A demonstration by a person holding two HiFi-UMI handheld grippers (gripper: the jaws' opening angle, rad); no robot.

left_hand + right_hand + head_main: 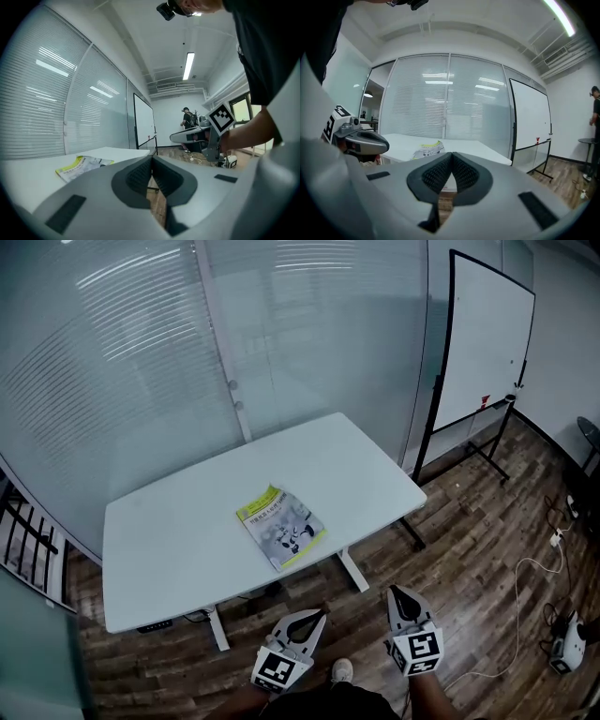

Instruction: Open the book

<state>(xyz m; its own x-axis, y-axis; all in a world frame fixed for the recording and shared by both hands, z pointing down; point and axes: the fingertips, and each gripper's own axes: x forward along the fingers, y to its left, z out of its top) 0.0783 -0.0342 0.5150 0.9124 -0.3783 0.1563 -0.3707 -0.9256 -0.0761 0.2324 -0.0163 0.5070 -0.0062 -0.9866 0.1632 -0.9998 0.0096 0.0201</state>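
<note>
Book (281, 527) closed, cover up, flat on white table (169, 549), a little in from the near edge; long axis slanted from 11 o'clock to 5 o'clock in the head view, yellow-banded title end at the far 11 o'clock end, nearest corner aimed at about 6 o'clock toward the person; spine side not readable from here.

Left claw (319, 615) nearer; book at about 11 o'clock from it, well apart, table's near edge in between; jaws pressed together, nothing between the pads. Right claw (396, 594) farther off, book at about 10 o'clock from it; jaws likewise closed on each other, empty. Both held over the wooden floor (487, 549), short of the table, tips toward 12 o'clock.

Seen in the left gripper view, book low at 10 o'clock of the jaws; in the right gripper view, just above the jaw tips near 11 o'clock.

Judged: opening not begun; reach forward and leftward called for, jaws to part before any cover edge can be caught; best met across the slant, along one long edge.
</note>
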